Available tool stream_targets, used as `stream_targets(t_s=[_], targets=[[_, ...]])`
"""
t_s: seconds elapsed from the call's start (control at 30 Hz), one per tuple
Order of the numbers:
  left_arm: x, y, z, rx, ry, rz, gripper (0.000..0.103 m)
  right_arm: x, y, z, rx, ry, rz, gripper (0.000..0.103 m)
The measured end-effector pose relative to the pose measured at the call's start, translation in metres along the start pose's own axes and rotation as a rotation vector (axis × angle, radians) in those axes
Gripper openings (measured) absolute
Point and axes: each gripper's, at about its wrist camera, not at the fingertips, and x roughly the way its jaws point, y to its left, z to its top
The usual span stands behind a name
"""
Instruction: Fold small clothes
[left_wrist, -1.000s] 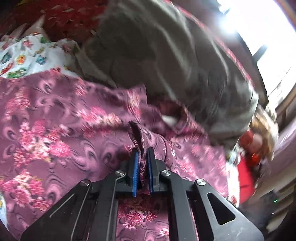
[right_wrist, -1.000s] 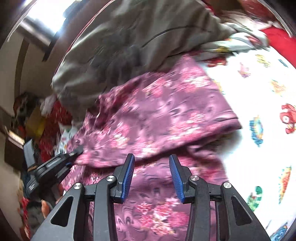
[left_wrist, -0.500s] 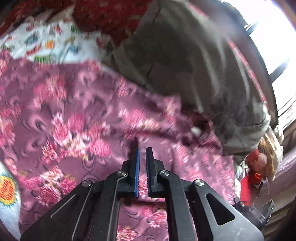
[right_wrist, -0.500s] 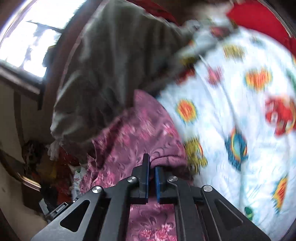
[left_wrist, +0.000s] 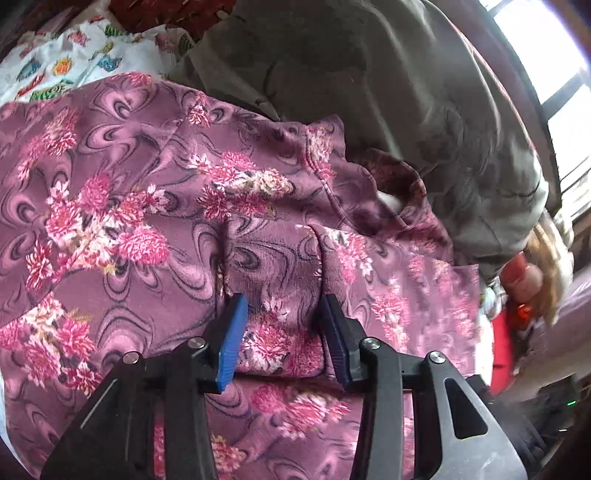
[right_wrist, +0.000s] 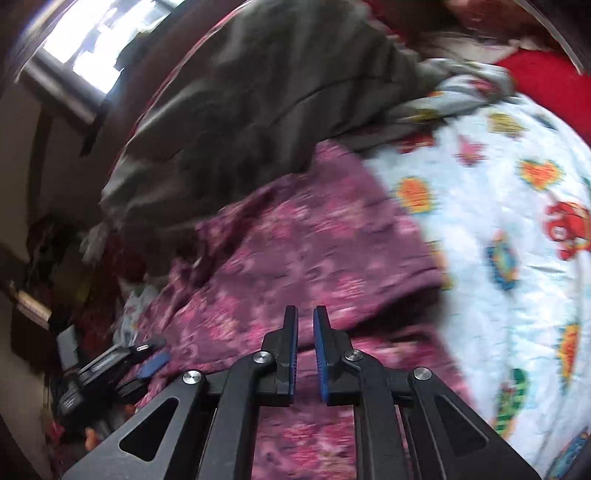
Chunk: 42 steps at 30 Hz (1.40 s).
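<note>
While the purple floral-print fleece garment (left_wrist: 155, 206) is lying spread across the white cartoon-print bed sheet (right_wrist: 517, 229), the left gripper (left_wrist: 282, 314) is hovering right over it with its blue-padded jaws standing wide apart, a raised ridge of the cloth sitting between them but not pinched. In the left wrist view the garment is filling most of the frame, its lower edge cut off by the gripper body, and its collar with a small white tag is bunching up near the grey-olive blanket (left_wrist: 406, 92) that is heaped along the far side of the bed. A red and orange toy-like shape (left_wrist: 521, 280) is showing at the right edge beyond the garment, too blurred to identify.

In the right wrist view the right gripper (right_wrist: 305, 325) is holding its jaws nearly together, a narrow gap showing between the blue pads; nothing is visibly caught in that gap, though motion blur is making the tips hard to read. The folded edge of the garment (right_wrist: 314, 240) is lying just ahead of the tips, with a dark shadowed fold under its right side. The left gripper (right_wrist: 147, 354) is appearing at the garment's far left edge, partly hidden by clutter. The blanket (right_wrist: 258, 92) is overlapping the garment's top edge, hiding whatever part is running beneath it.
</note>
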Motion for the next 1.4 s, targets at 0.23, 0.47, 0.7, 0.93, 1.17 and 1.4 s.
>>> stream_targets(t_s=[0.23, 0.47, 0.7, 0.93, 1.17, 1.4], targets=[[-0.036, 0.036, 0.015, -0.069, 0.005, -0.061, 0.039, 0.043, 0.080, -0.019, -0.206, 0.089, 0.091, 0.012], [-0.103, 0.145, 0.040, -0.200, -0.057, 0.010, 0.040, 0.104, 0.142, -0.045, -0.416, 0.211, 0.039, 0.026], [-0.163, 0.290, 0.072, -0.387, -0.113, 0.228, 0.045, 0.101, 0.199, -0.072, -0.545, 0.165, 0.072, 0.026], [-0.185, 0.393, 0.086, -0.630, -0.092, 0.179, 0.045, 0.133, 0.311, -0.155, -0.900, 0.295, 0.197, 0.026], [-0.173, 0.451, 0.094, -0.793, -0.065, 0.033, 0.046, 0.164, 0.385, -0.211, -1.057, 0.342, 0.265, 0.043], [-0.172, 0.467, 0.106, -0.845, -0.122, -0.053, 0.057, 0.216, 0.432, -0.243, -1.140, 0.376, 0.201, 0.043]])
